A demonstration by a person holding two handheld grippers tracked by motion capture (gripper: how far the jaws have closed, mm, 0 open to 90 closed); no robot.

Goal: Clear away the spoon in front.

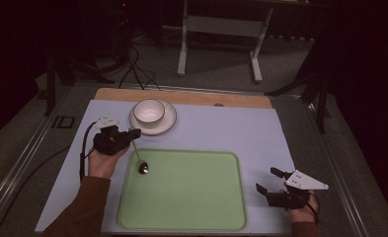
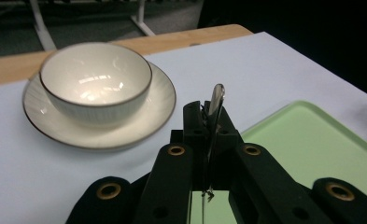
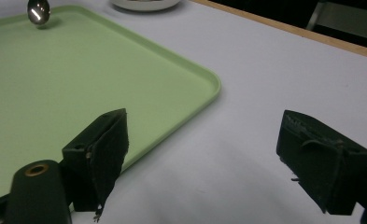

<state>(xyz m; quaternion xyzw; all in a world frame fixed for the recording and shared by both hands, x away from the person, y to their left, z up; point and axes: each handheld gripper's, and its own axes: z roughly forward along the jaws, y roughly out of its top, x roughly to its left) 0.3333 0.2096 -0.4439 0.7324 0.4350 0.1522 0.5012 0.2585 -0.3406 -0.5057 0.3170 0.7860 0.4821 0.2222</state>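
At the near right of the table, the right gripper [image 1: 269,181] is held by a hand [image 1: 304,213] just off the right edge of the green tray [image 1: 191,217], its jaws spread wide with nothing between them; in the right gripper view the white mat [image 3: 274,93] is seen through the gap. The tray is laid on the near middle of the mat. Farther back on the left, the left gripper [image 1: 135,133] is held just beyond the tray's far left corner, its jaws closed on the handle of a metal spoon [image 1: 141,164]. The spoon is slanted downward, and its bowl is seen over the tray's far left area; whether it touches the tray cannot be told. Just beyond the left gripper, a white bowl [image 1: 149,110] is set on a saucer [image 1: 168,124], near the mat's far edge, beside the wooden strip [image 1: 241,100].
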